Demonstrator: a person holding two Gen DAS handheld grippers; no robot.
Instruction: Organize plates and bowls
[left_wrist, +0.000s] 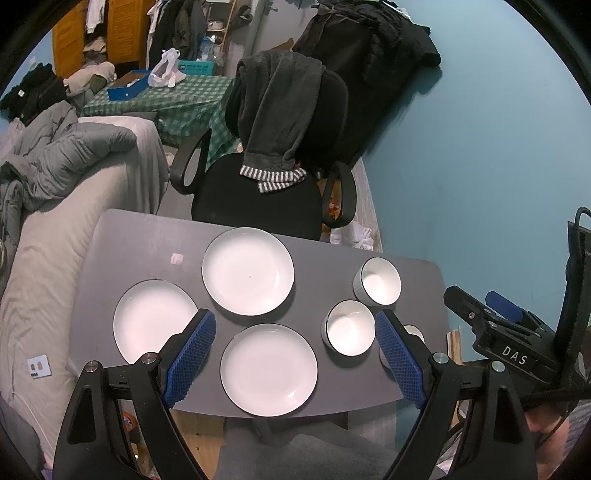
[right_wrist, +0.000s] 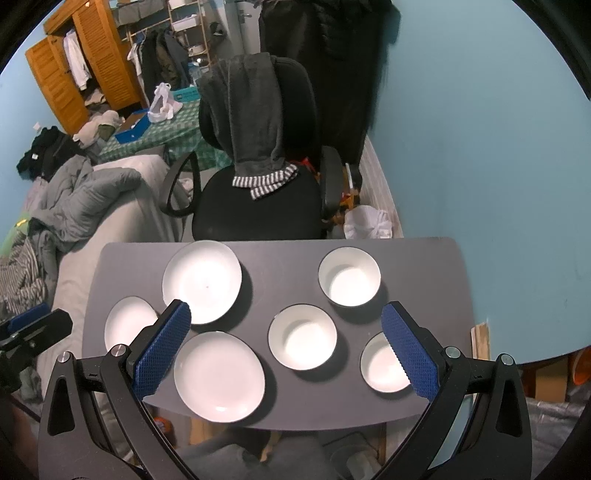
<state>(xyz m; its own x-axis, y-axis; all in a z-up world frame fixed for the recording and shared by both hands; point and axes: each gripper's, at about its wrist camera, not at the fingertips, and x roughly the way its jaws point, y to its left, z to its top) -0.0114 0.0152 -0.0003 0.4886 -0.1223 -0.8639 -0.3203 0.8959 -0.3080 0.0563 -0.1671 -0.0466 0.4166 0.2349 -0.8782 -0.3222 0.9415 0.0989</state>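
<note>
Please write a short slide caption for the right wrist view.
Open right gripper above grey table holding three plates and three bowls.

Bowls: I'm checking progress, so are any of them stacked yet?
No: the three bowls sit apart on the table.

We are looking down from above the near edge of the tabletop (left_wrist: 155, 236) in both wrist views. Both are facing the chair (right_wrist: 258, 210), sharing the whole tabletop.

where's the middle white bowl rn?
Right wrist view: middle white ceramic bowl sits centre-right on the grey table, apart from the near white plate on its left.
</note>
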